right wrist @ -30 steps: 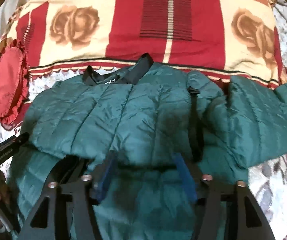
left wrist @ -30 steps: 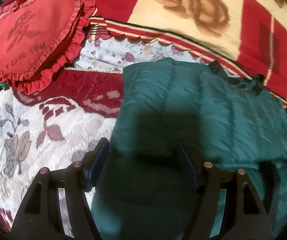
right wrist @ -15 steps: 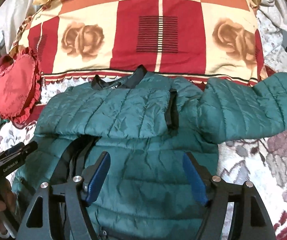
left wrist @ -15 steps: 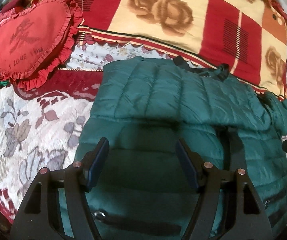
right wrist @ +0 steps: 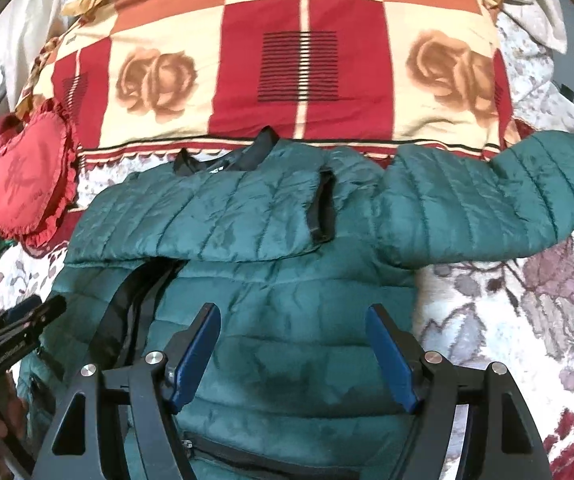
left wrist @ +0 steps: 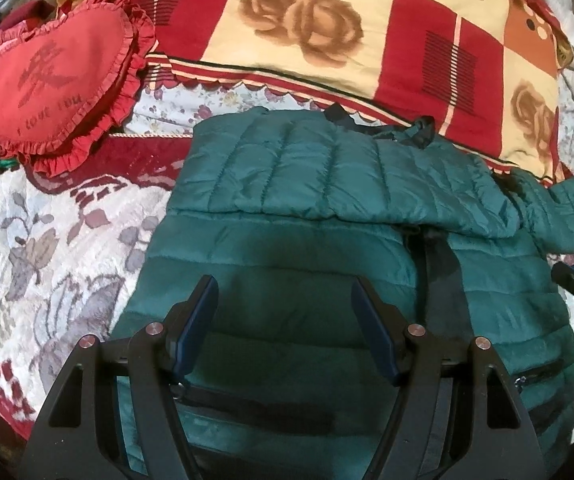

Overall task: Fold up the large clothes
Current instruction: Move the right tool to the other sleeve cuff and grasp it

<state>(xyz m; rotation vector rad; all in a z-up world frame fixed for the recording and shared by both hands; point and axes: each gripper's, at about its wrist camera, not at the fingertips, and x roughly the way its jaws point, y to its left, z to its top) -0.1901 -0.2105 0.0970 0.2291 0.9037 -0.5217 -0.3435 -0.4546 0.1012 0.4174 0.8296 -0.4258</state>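
A dark green quilted puffer jacket (left wrist: 287,248) lies front up on the bed, also in the right wrist view (right wrist: 287,280). One sleeve (left wrist: 327,176) is folded flat across its chest, black cuff (right wrist: 321,208) near the middle. The other sleeve (right wrist: 487,196) stretches out to the right on the bedcover. My left gripper (left wrist: 283,292) is open and empty above the jacket's lower left part. My right gripper (right wrist: 293,320) is open and empty above the lower right part. Each gripper shows at the edge of the other's view.
A red heart-shaped frilled cushion (left wrist: 51,84) lies at the back left. A red and cream rose-patterned blanket (left wrist: 327,20) lies behind the jacket's collar. The floral bedcover (left wrist: 47,248) shows left of the jacket and on the right (right wrist: 507,320).
Both grippers have pulled back and up from the jacket, so more of it shows. The sleeve folded across the chest stays in place. The right gripper's jaws have opened wider.
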